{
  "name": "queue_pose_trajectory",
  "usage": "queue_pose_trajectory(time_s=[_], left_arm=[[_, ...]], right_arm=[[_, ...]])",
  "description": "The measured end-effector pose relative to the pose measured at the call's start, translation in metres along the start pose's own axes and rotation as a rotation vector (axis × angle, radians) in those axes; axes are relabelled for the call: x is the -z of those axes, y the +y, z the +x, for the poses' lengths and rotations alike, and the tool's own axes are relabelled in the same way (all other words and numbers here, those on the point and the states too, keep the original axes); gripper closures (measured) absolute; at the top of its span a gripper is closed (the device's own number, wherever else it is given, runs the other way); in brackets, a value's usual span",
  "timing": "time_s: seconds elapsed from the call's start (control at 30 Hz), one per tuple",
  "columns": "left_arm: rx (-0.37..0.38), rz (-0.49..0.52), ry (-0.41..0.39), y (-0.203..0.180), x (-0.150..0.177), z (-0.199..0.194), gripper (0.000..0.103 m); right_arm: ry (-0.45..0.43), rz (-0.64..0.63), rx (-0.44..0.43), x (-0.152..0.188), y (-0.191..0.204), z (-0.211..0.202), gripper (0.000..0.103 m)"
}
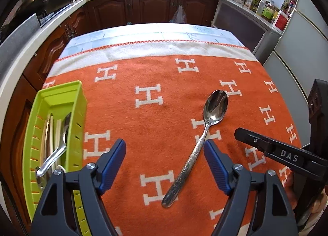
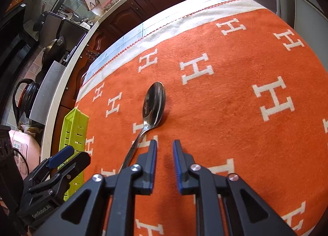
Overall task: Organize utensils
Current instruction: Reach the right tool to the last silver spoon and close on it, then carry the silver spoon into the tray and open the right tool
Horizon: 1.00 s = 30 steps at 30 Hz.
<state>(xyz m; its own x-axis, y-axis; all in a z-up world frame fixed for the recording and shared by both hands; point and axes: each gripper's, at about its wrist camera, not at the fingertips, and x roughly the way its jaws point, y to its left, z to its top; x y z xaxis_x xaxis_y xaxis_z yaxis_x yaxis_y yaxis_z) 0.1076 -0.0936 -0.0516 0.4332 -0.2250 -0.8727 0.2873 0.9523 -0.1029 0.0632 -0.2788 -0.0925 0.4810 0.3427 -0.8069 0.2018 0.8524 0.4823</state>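
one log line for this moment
left hand-held gripper: open | right hand-held gripper: open, empty | spoon: on cloth | tray: holds utensils

The orange cloth (image 1: pixel 155 84) on the desk lies bare across its far half and its middle: open passage there. One spoon (image 1: pixel 207 125) lies flat right of centre, handle toward the near edge, a low obstacle only. The green tray (image 1: pixel 81 100) occupies the left edge; its raised walls block low sideways travel there, and cutlery (image 1: pixel 58 139) fills its inside. The left gripper (image 1: pixel 165 150) stands with jaws wide, bare cloth between them, the spoon handle just beside its right finger. The right gripper (image 2: pixel 165 154), jaws slightly parted, closes off the room right of the spoon handle.
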Motion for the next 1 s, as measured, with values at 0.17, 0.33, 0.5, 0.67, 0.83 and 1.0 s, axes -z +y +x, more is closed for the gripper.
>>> queue_pose_trajectory(time_s=[0.17, 0.33, 0.5, 0.67, 0.83, 1.0], left_arm=[[-0.001, -0.025, 0.026, 0.001, -0.003, 0.013, 0.025], [0.034, -0.074, 0.051, 0.007, -0.002, 0.024, 0.025], [0.022, -0.07, 0.051, 0.009, -0.001, 0.029, 0.025], [0.043, -0.109, 0.048, 0.015, -0.004, 0.033, 0.025], [0.042, -0.136, 0.032, 0.024, -0.005, 0.03, 0.025], [0.026, -0.154, -0.009, 0.036, -0.002, 0.012, 0.025]], right_arm=[[-0.04, -0.058, 0.005, -0.008, 0.002, 0.0, 0.085], [-0.028, -0.069, 0.002, -0.017, 0.002, 0.014, 0.085], [-0.039, -0.081, 0.0, -0.023, 0.005, 0.028, 0.085], [-0.076, -0.109, -0.007, -0.028, 0.01, 0.035, 0.085], [-0.076, -0.145, -0.016, -0.029, 0.014, 0.041, 0.097], [-0.05, -0.052, -0.145, -0.028, 0.004, 0.04, 0.101]])
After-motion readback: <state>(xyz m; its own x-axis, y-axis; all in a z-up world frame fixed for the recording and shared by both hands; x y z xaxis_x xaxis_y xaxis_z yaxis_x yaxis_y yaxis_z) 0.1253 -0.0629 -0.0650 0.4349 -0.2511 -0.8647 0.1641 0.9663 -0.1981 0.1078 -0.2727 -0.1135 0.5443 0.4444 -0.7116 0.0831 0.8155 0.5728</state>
